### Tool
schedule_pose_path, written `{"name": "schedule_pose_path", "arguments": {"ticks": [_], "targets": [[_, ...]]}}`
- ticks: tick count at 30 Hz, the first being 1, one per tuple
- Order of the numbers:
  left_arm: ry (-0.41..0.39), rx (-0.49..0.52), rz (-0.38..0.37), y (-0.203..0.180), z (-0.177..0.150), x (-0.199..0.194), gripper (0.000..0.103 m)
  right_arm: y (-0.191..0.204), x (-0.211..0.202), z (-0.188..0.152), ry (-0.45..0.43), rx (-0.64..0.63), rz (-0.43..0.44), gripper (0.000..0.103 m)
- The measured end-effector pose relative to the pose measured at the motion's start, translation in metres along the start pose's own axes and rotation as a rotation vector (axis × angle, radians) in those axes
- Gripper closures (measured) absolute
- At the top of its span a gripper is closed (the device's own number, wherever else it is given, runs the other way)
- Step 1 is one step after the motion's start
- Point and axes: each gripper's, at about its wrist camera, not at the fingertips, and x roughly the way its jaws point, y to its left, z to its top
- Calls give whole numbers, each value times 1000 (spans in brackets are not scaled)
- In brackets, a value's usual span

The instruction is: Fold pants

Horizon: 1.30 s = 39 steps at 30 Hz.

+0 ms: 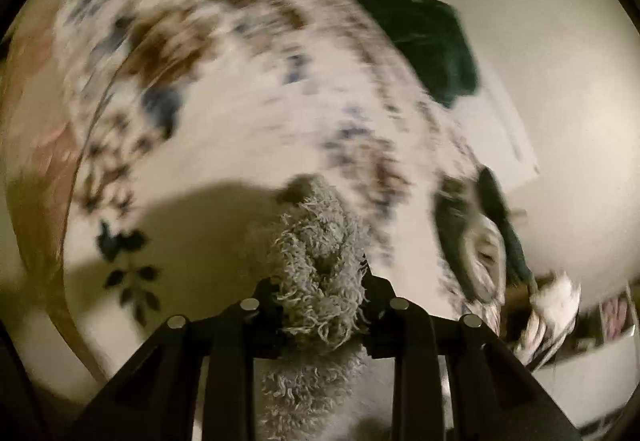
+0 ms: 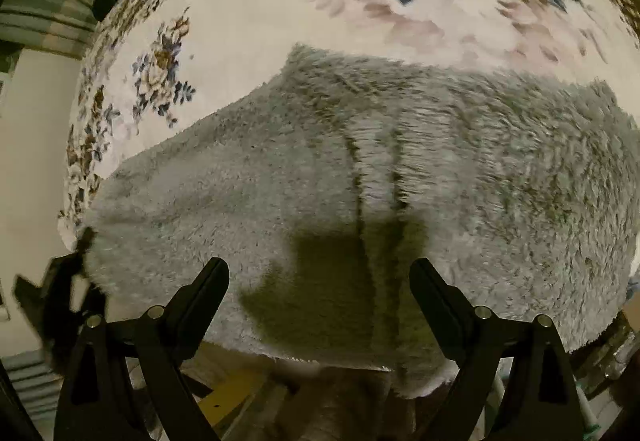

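The pants (image 2: 400, 161) are fluffy grey fleece, spread flat across a floral bedspread (image 2: 280, 21), with their near edge hanging over the bed's side. My right gripper (image 2: 319, 265) hovers open just above that near edge, its fingers well apart and nothing between them. My left gripper (image 1: 320, 285) is shut on a bunched fold of the pants (image 1: 316, 233), which stands up between the jaws and trails down below them. In the right wrist view, a dark blurred shape (image 2: 60, 281) sits at the pants' left corner; I cannot tell what it is.
The floral bedspread (image 1: 200, 121) fills most of the blurred left wrist view. A dark green garment (image 1: 432, 41) lies at the bed's far side, against a cream wall (image 1: 560, 121). Blurred clutter (image 1: 552, 305) sits at the lower right. Below the bed edge shows a yellow-brown frame (image 2: 232, 393).
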Motion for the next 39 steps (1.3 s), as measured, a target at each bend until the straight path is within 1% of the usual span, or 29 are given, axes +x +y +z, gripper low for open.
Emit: {"name": "schedule_pose_path", "arguments": {"ticks": [3, 5, 7, 8, 10, 11, 12, 14, 16, 17, 18, 19, 20, 21, 22, 23, 24, 25, 26, 28, 30, 31, 32, 34, 35, 36, 37, 38, 39], "targets": [[33, 128, -99, -64, -14, -11, 80, -25, -17, 1, -32, 44, 33, 9], [83, 222, -148, -116, -36, -8, 80, -49, -34, 2, -62, 89, 52, 9], [142, 263, -209, -159, -67, -1, 80, -73, -49, 2, -86, 127, 62, 9], [174, 290, -221, -180, -85, 6, 80, -92, -62, 2, -105, 154, 59, 9], [264, 341, -259, -220, -134, 28, 80, -126, -82, 0, -139, 197, 40, 9], [303, 360, -268, -233, -153, 37, 80, -139, -89, -2, -149, 212, 33, 9], [362, 399, -280, -250, -182, 50, 80, -157, -99, -4, -164, 233, 19, 9], [457, 464, -289, -269, -227, 71, 88, -199, -119, -9, -187, 279, -15, 9], [547, 543, -295, -284, -270, 89, 88, -234, -132, -12, -198, 316, -27, 9], [584, 585, -304, -290, -287, 96, 90, -245, -135, -13, -198, 323, -29, 9], [602, 626, -296, -294, -298, 101, 86, -259, -139, -13, -193, 337, -46, 10], [630, 659, -278, -297, -306, 106, 86, -269, -141, -14, -192, 347, -45, 10], [647, 664, -271, -299, -309, 100, 84, -280, -144, -14, -195, 358, -17, 10], [662, 662, -257, -299, -309, 97, 75, -286, -146, -14, -197, 363, -1, 10], [664, 656, -243, -295, -302, 95, 70, -290, -148, -13, -198, 362, 16, 10], [654, 652, -223, -291, -296, 90, 54, -292, -149, -11, -191, 362, 69, 10], [633, 647, -179, -285, -282, 85, 28, -292, -149, -8, -182, 363, 115, 10], [613, 641, -140, -277, -275, 73, 16, -286, -147, -5, -172, 358, 156, 10], [584, 625, -105, -266, -264, 62, 10, -274, -142, 4, -152, 329, 208, 10], [506, 585, -8, -241, -224, 48, 10, -246, -129, 22, -108, 253, 259, 10], [453, 574, 79, -219, -201, 40, 7, -218, -111, 40, -61, 195, 288, 10], [412, 571, 157, -204, -184, 36, 7, -205, -97, 52, -34, 173, 298, 10], [391, 567, 195, -192, -176, 35, 7, -192, -85, 59, -10, 153, 285, 10], [381, 547, 284, -167, -157, 38, 6, -174, -57, 72, 52, 121, 295, 10], [376, 530, 312, -158, -152, 40, 6, -164, -37, 80, 101, 121, 285, 10], [374, 518, 321, -153, -149, 42, 6, -157, -28, 83, 119, 117, 278, 9], [373, 506, 331, -148, -146, 46, 7, -144, -20, 84, 123, 80, 270, 17], [372, 503, 348, -145, -143, 47, 6, -137, -21, 85, 93, 56, 233, 33], [371, 502, 352, -144, -142, 46, 6, -129, -28, 82, 49, 24, 184, 65]]}}
